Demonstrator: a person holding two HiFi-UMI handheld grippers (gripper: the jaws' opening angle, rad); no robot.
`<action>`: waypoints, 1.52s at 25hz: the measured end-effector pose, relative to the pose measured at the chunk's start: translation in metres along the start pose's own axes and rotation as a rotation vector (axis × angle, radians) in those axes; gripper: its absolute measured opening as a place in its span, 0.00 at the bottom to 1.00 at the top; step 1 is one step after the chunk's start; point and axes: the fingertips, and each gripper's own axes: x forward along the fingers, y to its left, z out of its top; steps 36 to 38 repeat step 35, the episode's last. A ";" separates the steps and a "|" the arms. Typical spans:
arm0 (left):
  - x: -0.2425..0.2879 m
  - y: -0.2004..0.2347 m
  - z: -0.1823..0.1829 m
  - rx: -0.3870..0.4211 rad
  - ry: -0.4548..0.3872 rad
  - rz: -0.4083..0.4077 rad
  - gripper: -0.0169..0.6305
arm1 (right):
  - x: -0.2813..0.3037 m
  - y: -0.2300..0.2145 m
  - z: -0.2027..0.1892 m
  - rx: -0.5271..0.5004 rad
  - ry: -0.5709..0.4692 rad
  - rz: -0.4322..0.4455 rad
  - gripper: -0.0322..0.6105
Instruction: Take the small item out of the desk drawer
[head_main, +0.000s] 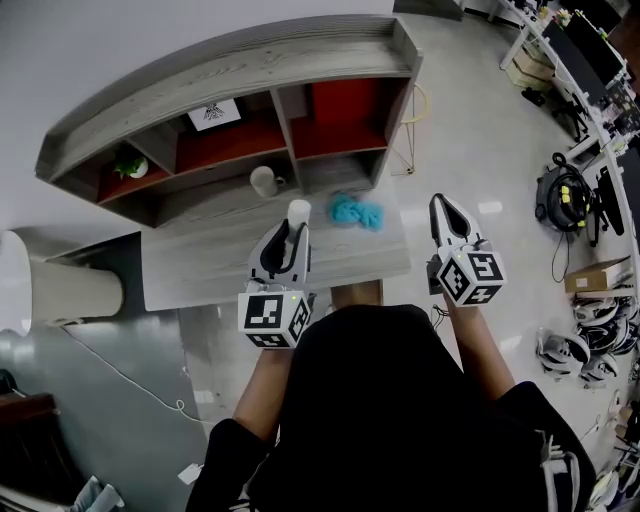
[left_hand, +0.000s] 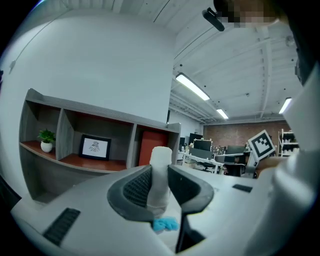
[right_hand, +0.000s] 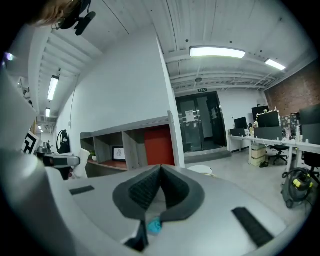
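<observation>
The left gripper (head_main: 294, 238) sits just left of centre in the head view, over the counter's (head_main: 200, 262) near edge. Its fingers (left_hand: 134, 187) stand partly apart and are clamped on a small white bottle (left_hand: 161, 159). In the left gripper view the bottle stands upright between the ribbed pads, its lower half pinched and its cap rising clear above the fingertips. So the task's item is in this grip, above the counter and not resting on it.

The right gripper (head_main: 441, 206) is right of centre in the head view, past the counter's right end and over the floor. In the right gripper view its fingers (right_hand: 145, 190) are closed tight against each other with nothing between them.

On the counter, a crumpled blue cloth (head_main: 356, 211) lies just right of the bottle in the head view. A white mug (head_main: 264, 181) stands behind, near the shelf (head_main: 230, 60). The shelf runs across the upper left of the frame. It holds a small plant (head_main: 130, 165) in its left bay and a framed picture (head_main: 214, 112) further right.
</observation>
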 end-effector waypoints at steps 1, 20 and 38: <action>-0.001 0.003 0.000 -0.002 -0.001 0.009 0.18 | 0.001 0.001 -0.002 -0.004 0.002 0.002 0.05; -0.006 0.009 -0.025 -0.010 0.032 0.057 0.18 | 0.009 0.010 -0.030 -0.064 0.076 0.039 0.05; -0.016 -0.010 -0.035 -0.016 0.055 0.087 0.18 | -0.010 0.002 -0.034 -0.091 0.068 0.059 0.05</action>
